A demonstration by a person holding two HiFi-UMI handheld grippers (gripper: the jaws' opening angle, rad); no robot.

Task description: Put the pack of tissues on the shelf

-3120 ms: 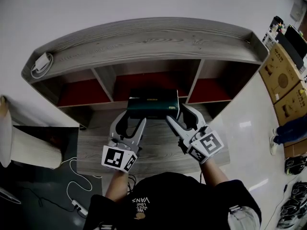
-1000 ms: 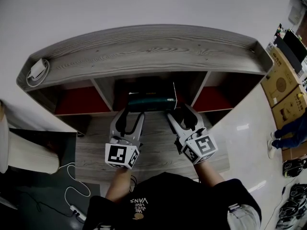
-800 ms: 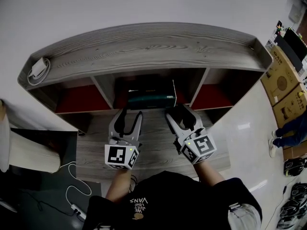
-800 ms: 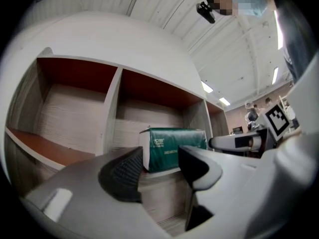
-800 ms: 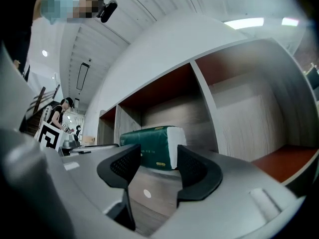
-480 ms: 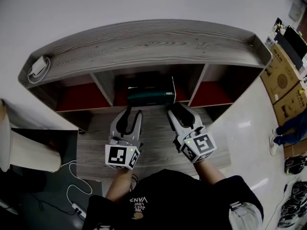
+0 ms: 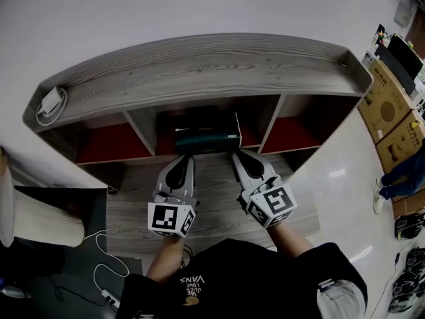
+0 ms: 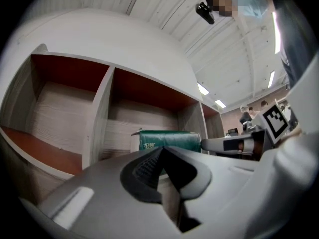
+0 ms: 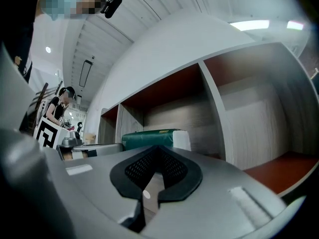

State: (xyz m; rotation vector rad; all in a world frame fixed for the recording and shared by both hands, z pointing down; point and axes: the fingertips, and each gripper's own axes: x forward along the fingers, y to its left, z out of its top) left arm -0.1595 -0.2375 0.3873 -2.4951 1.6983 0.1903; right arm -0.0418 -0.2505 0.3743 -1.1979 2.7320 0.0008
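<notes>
- Three seconds ago the dark green pack of tissues (image 7: 207, 140) was at the tips of the left claw (image 7: 184, 159) and the right claw (image 7: 238, 157), both spread wide, in front of the grey wood shelf (image 7: 199, 65). Now it lies inside the middle compartment, just ahead of both claws and touching neither.
- Both claws have just been closing, with nothing between their jaws.
- A white charger with coiled cable (image 7: 52, 100) lies on the shelf top, well off to the left of the left claw. Brown cardboard boxes (image 7: 388, 105) stand well apart to the right of the right claw.
- Upright wooden dividers (image 7: 141, 121) flank the pack's compartment, one beyond each claw's outer side.
- The left claw is pressed together and empty, its tip pointing towards the pack's left half.
- The right claw is pressed together and empty too, its tip near the pack's right end.
</notes>
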